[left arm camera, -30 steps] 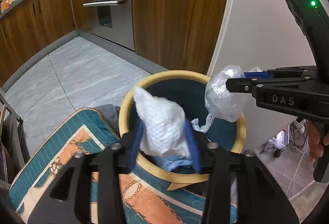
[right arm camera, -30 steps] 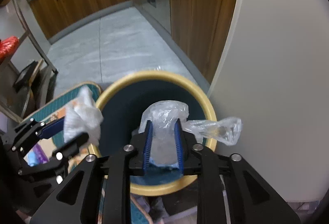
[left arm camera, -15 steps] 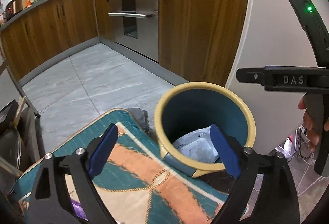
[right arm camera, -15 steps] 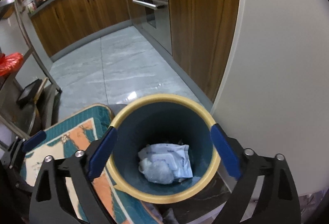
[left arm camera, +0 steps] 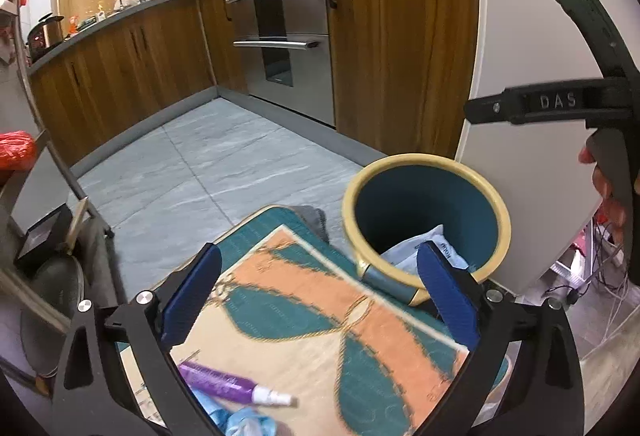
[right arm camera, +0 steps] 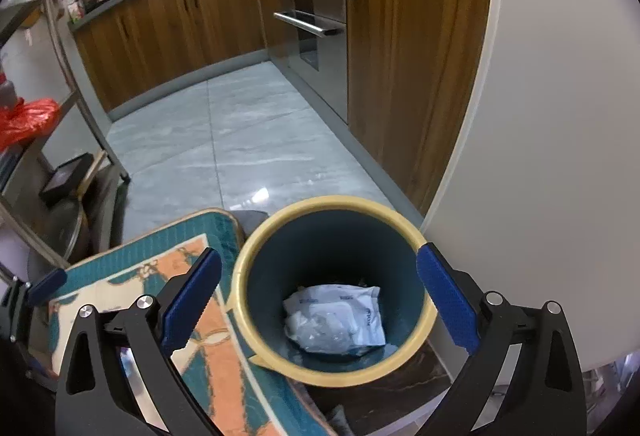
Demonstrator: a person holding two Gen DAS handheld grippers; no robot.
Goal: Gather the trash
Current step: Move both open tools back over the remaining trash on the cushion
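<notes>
A: Both are spread wide and empty — left gripper (left arm camera: 318,296) over the mat (left arm camera: 320,316), right gripper (right arm camera: 320,300) above the bin (right arm camera: 332,300).

B: Soft, light wrappers (right arm camera: 334,320) are seen in its bottom. The purple tube (left arm camera: 224,382) on the mat — stiff, best pinched mid-body. "DAS" is read.

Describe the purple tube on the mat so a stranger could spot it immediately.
Find the teal-and-orange patterned mat beside the yellow-rimmed bin. At its near edge lies the purple tube, on its side. Its glittery purple body and white nozzle separate it from the crumpled blue wrapper next to it.
</notes>
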